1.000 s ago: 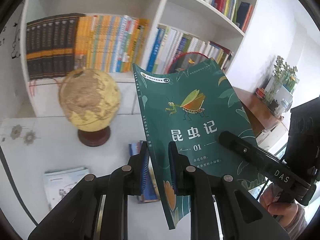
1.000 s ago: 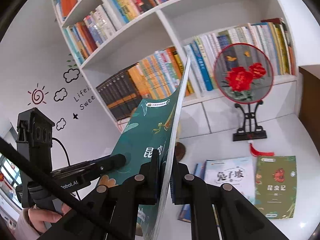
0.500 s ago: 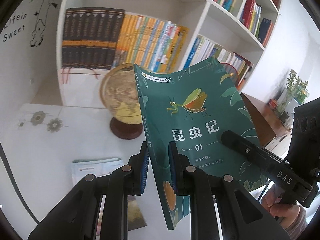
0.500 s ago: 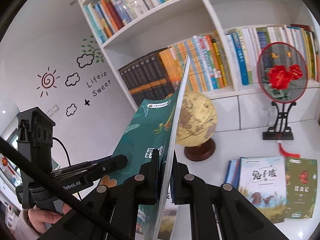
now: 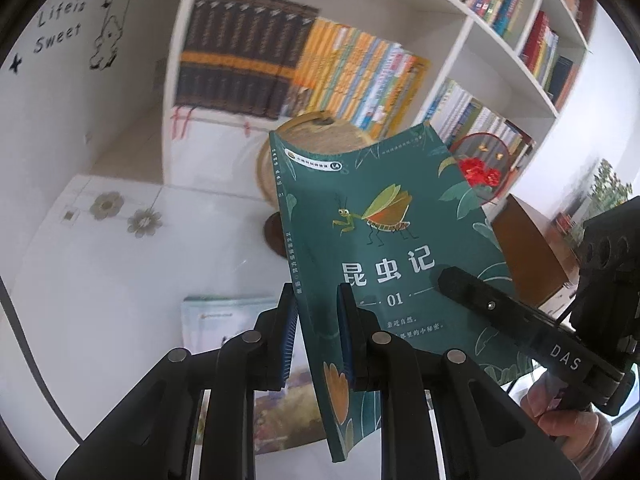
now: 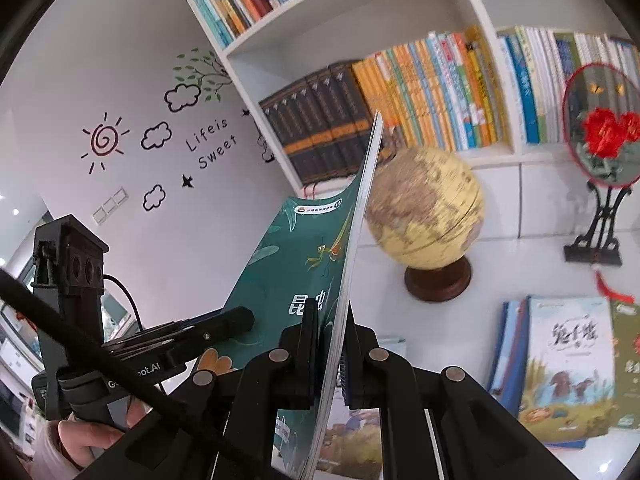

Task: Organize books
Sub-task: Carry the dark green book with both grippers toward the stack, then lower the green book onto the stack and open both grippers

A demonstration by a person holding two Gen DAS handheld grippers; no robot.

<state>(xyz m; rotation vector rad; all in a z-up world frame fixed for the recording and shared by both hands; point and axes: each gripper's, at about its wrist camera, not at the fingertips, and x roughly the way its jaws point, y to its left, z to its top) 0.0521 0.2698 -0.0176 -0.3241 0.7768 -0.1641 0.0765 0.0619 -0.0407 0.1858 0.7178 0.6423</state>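
Book [image 5: 384, 240] clamped upright by both tongs, left [image 5: 316, 336] at spine edge, right [image 6: 330, 356] at page edge; globe [image 6: 424, 216] close behind.

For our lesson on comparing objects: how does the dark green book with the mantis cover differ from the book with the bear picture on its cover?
The dark green mantis book is held up on edge in the air, clamped by both tools; the bear-cover book lies flat on the white table. The green book is gripped alone; the bear book rests on top of other books. The green cover is dark, the bear cover pale. Both are thin paperbacks with Chinese titles.
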